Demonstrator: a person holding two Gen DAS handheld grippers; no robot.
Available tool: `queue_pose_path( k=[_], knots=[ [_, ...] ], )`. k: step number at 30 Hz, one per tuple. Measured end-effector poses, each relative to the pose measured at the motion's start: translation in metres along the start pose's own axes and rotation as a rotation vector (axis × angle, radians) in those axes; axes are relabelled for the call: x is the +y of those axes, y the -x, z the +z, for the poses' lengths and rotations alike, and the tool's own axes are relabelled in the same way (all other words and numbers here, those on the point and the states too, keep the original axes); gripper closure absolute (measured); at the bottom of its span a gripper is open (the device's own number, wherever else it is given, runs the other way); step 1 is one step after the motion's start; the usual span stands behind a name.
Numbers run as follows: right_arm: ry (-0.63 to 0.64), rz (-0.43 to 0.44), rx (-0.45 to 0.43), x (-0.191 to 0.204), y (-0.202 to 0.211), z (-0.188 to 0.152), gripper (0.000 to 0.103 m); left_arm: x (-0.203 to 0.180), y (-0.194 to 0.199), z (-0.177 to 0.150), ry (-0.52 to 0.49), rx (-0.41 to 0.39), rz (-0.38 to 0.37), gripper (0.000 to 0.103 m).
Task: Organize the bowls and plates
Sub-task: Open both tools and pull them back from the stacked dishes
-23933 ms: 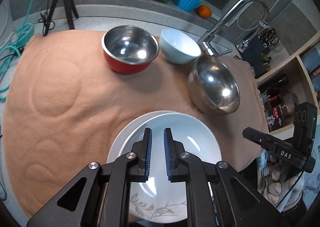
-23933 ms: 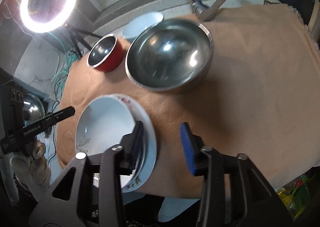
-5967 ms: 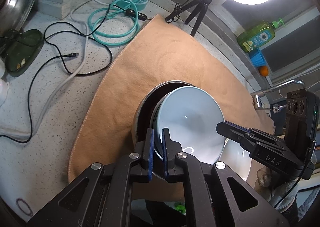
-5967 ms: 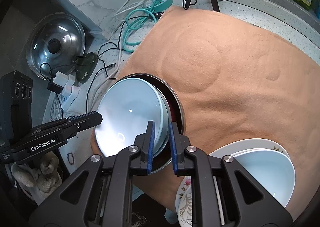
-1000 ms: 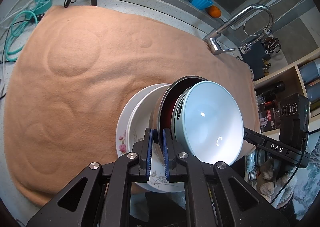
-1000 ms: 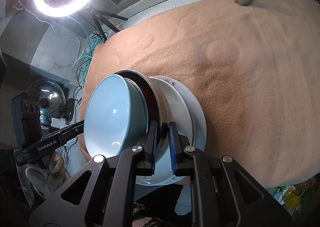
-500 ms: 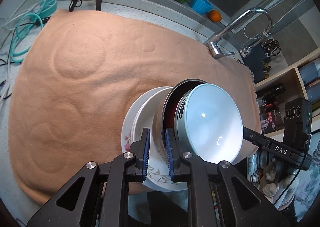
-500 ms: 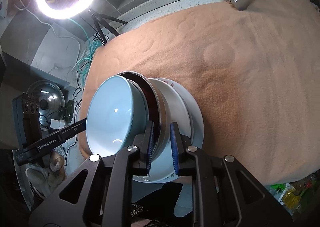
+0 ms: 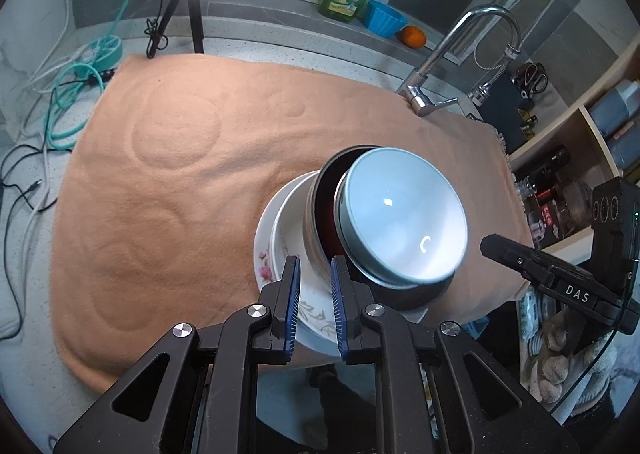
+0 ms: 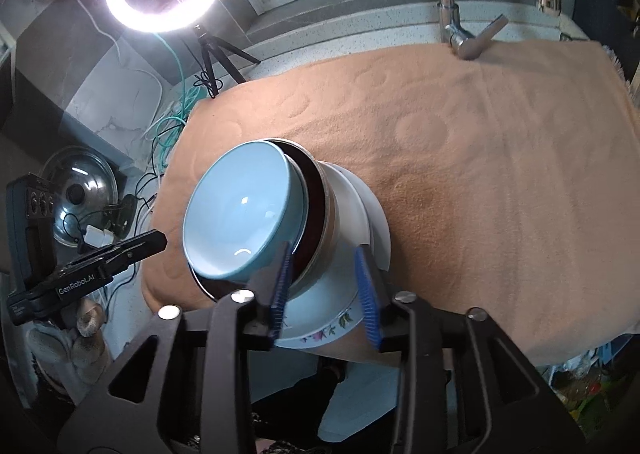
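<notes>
The crockery sits in one stack near the front edge of the peach-coloured towel [image 9: 168, 181]: a pale blue bowl [image 9: 400, 213] nested in a dark-lined steel bowl [image 9: 320, 221], that one resting in a white deep plate [image 9: 286, 232], with a flower-rimmed plate [image 9: 264, 274] at the bottom. The right wrist view shows the same order — blue bowl [image 10: 240, 213] on top, steel bowl [image 10: 316, 209] under it, white plate [image 10: 360, 205], then the floral plate [image 10: 320, 328].

The left gripper [image 9: 314, 294] hovers just in front of the stack with a narrow gap between its blue pads; nothing is pinched there, only the plates seen beyond. The right gripper [image 10: 324, 294] is spreading its jaws, wider than the left; the steel bowl's rim shows through the gap, yet neither pad presses on it, so it holds nothing.

The rest of the towel carries only round dents, and no other plate or bowl lies on it in either view. By that, the gathering looks finished and both tools have let go. What may remain is small — the bowls appear to lean in the stack, though the lens may exaggerate it, so a nudge to level them could be the only thing left
</notes>
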State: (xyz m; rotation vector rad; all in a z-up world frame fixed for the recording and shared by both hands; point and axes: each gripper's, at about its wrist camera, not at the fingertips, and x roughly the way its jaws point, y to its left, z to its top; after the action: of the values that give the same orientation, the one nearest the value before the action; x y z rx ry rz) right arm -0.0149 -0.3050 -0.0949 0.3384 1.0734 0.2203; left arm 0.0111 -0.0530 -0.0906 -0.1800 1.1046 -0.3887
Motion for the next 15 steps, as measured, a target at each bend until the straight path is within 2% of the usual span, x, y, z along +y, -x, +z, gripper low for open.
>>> queue_pose_path(
  k=[3, 6, 9, 13, 15],
  knots=[
    [0.033, -0.032, -0.037, 0.009, 0.011, -0.009, 0.061, -0.007, 0.006, -0.008, -0.022, -0.017, 0.012, 0.089],
    [0.051, -0.051, -0.066, 0.017, 0.021, -0.016, 0.060, -0.015, 0.011, -0.017, -0.049, -0.034, 0.033, 0.079],
    [0.078, -0.079, -0.102, 0.025, 0.032, -0.025, 0.044, -0.022, 0.017, -0.026, -0.070, -0.052, 0.053, 0.075],
    [0.119, -0.119, -0.150, 0.037, 0.043, -0.036, 0.040, -0.030, 0.026, -0.036, -0.097, -0.087, 0.072, 0.061],
    [0.129, -0.131, -0.165, 0.041, 0.048, -0.041, 0.032, -0.033, 0.030, -0.040, -0.106, -0.101, 0.080, 0.060]
  ],
)
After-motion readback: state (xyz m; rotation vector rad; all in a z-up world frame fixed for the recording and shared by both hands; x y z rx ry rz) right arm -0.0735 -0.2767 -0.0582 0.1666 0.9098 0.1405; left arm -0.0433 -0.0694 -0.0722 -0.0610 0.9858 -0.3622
